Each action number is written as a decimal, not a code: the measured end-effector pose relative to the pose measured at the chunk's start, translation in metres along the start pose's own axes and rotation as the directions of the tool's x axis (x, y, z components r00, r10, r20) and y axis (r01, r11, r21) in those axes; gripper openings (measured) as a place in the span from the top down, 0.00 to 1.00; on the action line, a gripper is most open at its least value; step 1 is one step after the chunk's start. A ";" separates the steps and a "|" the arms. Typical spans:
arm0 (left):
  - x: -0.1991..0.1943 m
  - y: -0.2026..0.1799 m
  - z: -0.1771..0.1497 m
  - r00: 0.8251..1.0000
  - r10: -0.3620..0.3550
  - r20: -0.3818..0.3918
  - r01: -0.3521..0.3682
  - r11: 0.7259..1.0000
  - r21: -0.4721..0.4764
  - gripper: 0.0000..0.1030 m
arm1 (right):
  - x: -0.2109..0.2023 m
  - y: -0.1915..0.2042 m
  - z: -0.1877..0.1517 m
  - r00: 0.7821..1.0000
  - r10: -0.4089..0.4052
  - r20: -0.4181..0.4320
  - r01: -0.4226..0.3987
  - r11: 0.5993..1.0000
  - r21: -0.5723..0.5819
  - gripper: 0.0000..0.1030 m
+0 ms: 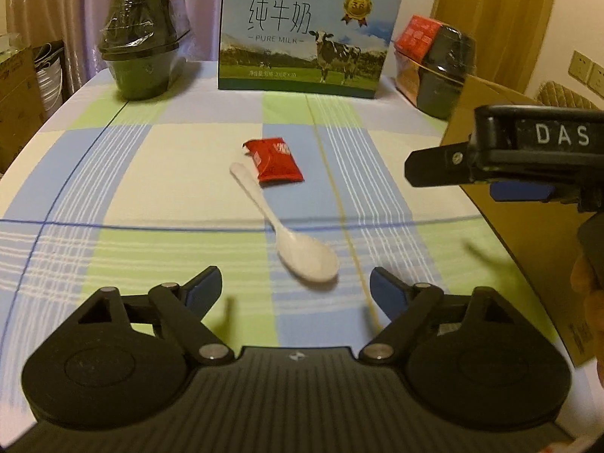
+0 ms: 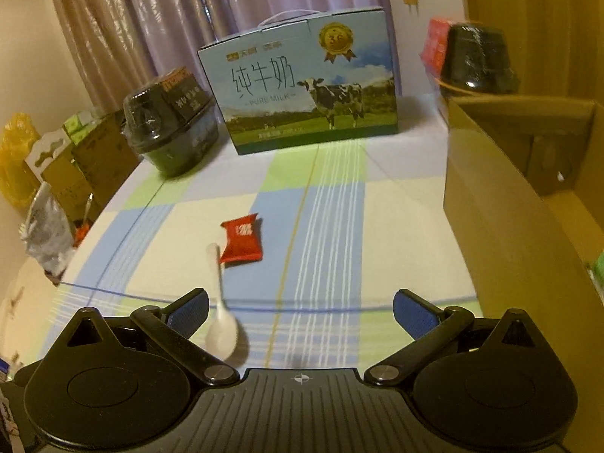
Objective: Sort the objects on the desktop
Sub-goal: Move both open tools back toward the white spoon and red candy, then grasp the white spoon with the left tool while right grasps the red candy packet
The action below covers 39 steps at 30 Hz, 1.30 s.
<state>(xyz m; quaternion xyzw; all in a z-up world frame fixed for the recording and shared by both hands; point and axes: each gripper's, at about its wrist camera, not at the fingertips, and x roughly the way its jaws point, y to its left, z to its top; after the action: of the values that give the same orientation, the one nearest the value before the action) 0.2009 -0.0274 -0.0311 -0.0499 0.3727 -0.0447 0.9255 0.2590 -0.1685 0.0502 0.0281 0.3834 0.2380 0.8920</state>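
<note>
Left hand-held gripper (image 1: 296, 288) spread above spoon (image 1: 292, 234), right hand-held gripper (image 2: 300, 311) spread, empty.

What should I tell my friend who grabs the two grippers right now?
Left gripper: open, empty, above the table just short of the white spoon.
Right gripper: open, empty, above the table beside the cardboard box; the spoon bowl is near its left finger.
Things: spoon and red packet lie mid-table on the checked cloth, the spoon's handle tip right beside the packet.
Done: neither one is picked up yet.
Left: probably grab the spoon and the packet and sort them, likely into the cardboard box.
</note>
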 end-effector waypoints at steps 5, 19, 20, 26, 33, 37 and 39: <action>0.023 -0.005 0.007 1.000 -0.016 -0.010 0.016 1.000 -0.004 0.21 | 0.015 -0.009 0.007 1.000 -0.003 -0.005 0.003 1.000 0.019 0.02; 0.039 0.001 0.010 0.999 0.015 -0.053 -0.012 0.998 0.054 0.77 | 0.020 -0.012 0.008 1.000 -0.010 -0.012 0.010 1.000 0.002 0.02; 0.037 0.003 0.009 0.998 0.018 -0.059 -0.014 0.998 0.064 0.80 | 0.019 -0.011 0.007 1.000 -0.007 -0.012 0.007 1.000 -0.003 0.02; 0.024 0.020 0.007 0.994 0.041 -0.098 -0.023 0.984 0.179 0.93 | 0.021 -0.001 0.004 1.000 -0.001 -0.014 0.000 1.000 -0.028 0.02; 0.016 0.042 0.002 0.996 0.034 -0.087 -0.019 0.985 0.169 0.94 | 0.025 0.005 0.004 1.000 -0.006 -0.013 0.006 0.999 -0.033 0.02; 0.011 0.055 0.012 0.997 0.041 -0.066 -0.031 0.989 0.141 0.95 | 0.030 0.012 0.003 1.000 0.009 -0.007 -0.009 0.999 -0.041 0.02; 0.010 0.063 0.019 0.997 0.047 -0.055 -0.040 0.992 0.118 0.95 | 0.036 0.017 0.003 1.000 0.014 0.000 -0.014 0.998 -0.067 0.02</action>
<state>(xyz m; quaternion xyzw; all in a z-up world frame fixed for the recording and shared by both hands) 0.2243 0.0355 -0.0321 0.0140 0.3972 -0.0477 0.9164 0.2752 -0.1375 0.0322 0.0009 0.3749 0.2568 0.8908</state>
